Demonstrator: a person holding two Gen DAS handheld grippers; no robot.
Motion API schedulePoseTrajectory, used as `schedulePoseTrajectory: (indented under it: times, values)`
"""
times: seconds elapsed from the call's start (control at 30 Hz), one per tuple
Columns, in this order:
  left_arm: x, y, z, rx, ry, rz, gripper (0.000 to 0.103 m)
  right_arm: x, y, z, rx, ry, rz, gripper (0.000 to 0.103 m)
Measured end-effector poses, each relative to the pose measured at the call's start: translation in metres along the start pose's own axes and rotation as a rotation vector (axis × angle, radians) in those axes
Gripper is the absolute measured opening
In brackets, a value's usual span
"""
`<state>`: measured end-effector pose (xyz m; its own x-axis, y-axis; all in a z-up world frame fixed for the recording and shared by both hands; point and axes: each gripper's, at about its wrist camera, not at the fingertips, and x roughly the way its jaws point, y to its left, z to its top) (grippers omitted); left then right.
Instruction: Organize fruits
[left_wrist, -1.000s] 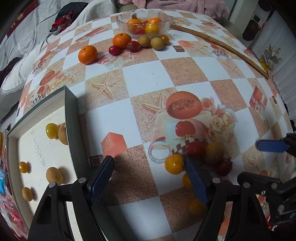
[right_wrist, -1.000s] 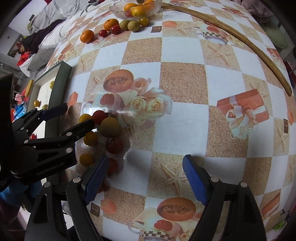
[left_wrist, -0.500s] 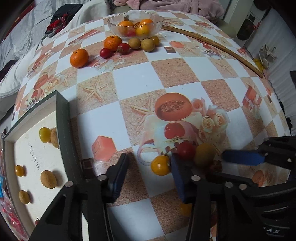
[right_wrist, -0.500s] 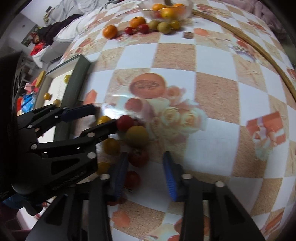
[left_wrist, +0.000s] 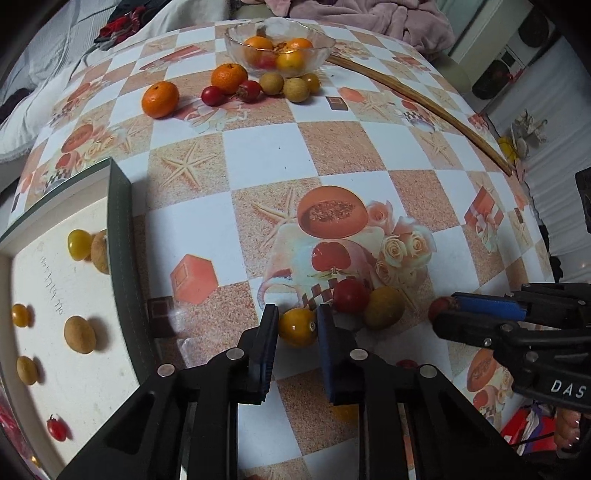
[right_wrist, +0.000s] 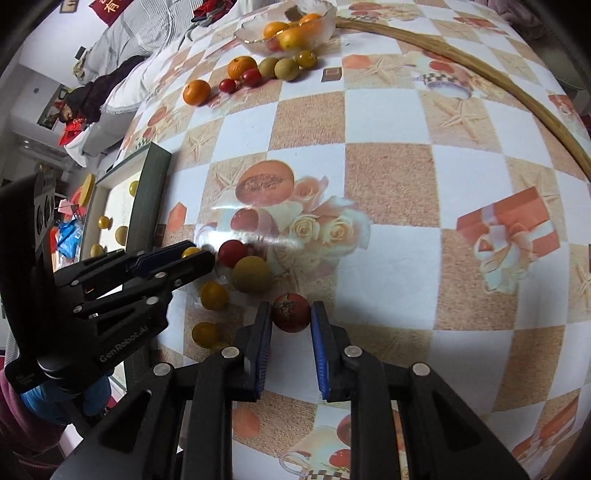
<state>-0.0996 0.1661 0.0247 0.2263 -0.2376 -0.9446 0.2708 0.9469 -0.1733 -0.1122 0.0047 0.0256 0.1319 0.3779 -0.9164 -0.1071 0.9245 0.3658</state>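
My left gripper (left_wrist: 295, 325) is shut on a yellow cherry tomato (left_wrist: 297, 326) resting on the checkered tablecloth. My right gripper (right_wrist: 291, 317) is shut on a dark red fruit (right_wrist: 291, 312); it also shows in the left wrist view (left_wrist: 448, 310). Beside them lie a red cherry tomato (left_wrist: 350, 295), a yellow-brown round fruit (left_wrist: 384, 307) and two more yellow tomatoes (right_wrist: 213, 295). A white tray (left_wrist: 48, 354) with a dark rim at the left holds several small fruits.
At the far side stands a glass bowl (left_wrist: 240, 48) with oranges. In front of it lie two oranges (left_wrist: 160, 99), red tomatoes and brown round fruits. A curved wooden stick (left_wrist: 424, 107) lies at the far right. Bedding borders the table's far left.
Both grippers moved forward and closed: the left on the yellow tomato, the right on the dark red fruit. One second ago both were wide open.
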Motion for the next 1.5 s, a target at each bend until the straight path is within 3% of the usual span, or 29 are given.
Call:
schedulePoseTrajectory:
  times: [0.27,0.53,0.87,1.2,1.37,1.5]
  values:
    - [-0.028,0.013,-0.007,-0.051,-0.05,0.004,0.023,-0.01,0.015,0.01,-0.044,-0.01,0.012,0.023]
    - [-0.065,0.054,-0.034,-0.172,-0.109,0.057,0.023,-0.002,0.068,0.025,-0.176,0.006,0.047,0.023]
    - [-0.089,0.127,-0.093,-0.393,-0.12,0.17,0.023,0.032,0.17,0.033,-0.41,0.069,0.116,0.023]
    - [-0.084,0.174,-0.139,-0.546,-0.093,0.27,0.023,0.08,0.221,0.031,-0.515,0.152,0.091,0.023]
    - [-0.071,0.183,-0.147,-0.562,-0.068,0.3,0.023,0.098,0.229,0.031,-0.532,0.177,0.056,0.025]
    - [-0.068,0.175,-0.141,-0.506,-0.059,0.353,0.023,0.108,0.23,0.031,-0.541,0.197,0.041,0.026]
